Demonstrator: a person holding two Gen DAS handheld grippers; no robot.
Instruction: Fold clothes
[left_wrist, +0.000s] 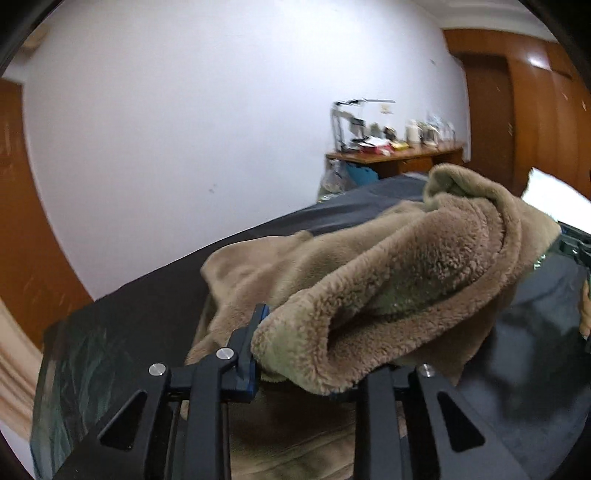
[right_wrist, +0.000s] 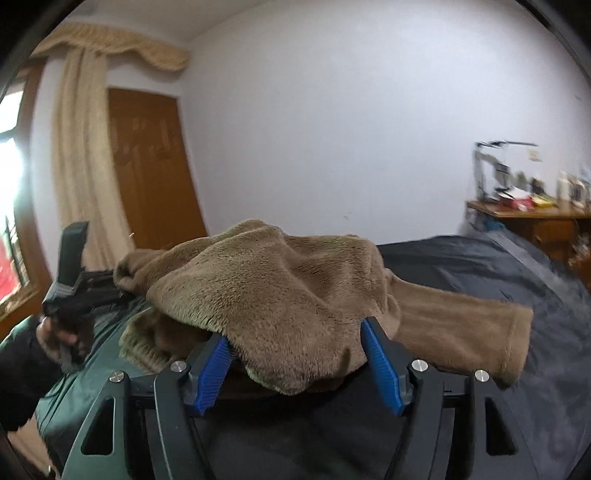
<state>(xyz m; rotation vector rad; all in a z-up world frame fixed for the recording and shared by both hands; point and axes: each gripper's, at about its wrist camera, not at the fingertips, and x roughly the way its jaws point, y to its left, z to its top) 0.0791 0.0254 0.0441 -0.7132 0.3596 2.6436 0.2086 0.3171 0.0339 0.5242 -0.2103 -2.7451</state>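
A dark-covered bed (right_wrist: 480, 273) fills the lower part of both views, and it is backed by a white wall (left_wrist: 184, 110); a wooden door (right_wrist: 155, 166) and a cream curtain (right_wrist: 77, 155) are seen at the left of the right wrist view. A cluttered wooden desk (left_wrist: 399, 157) stands past the far end of the bed. A brown fleece garment (left_wrist: 388, 266) is bunched in a heap on the bed cover, towards its near edge, with one sleeve (right_wrist: 461, 332) laid out flat to the right. The left gripper (left_wrist: 314, 354) is closed on a thick rolled edge of the garment, which is pinched between its fingers and partly hides them. The right gripper (right_wrist: 299, 354) is held with its jaws well apart; a fold of the garment hangs between its blue pads (right_wrist: 382, 369), and no pressing is seen. A hand (right_wrist: 55, 332) is seen on the left gripper's handle in the right wrist view
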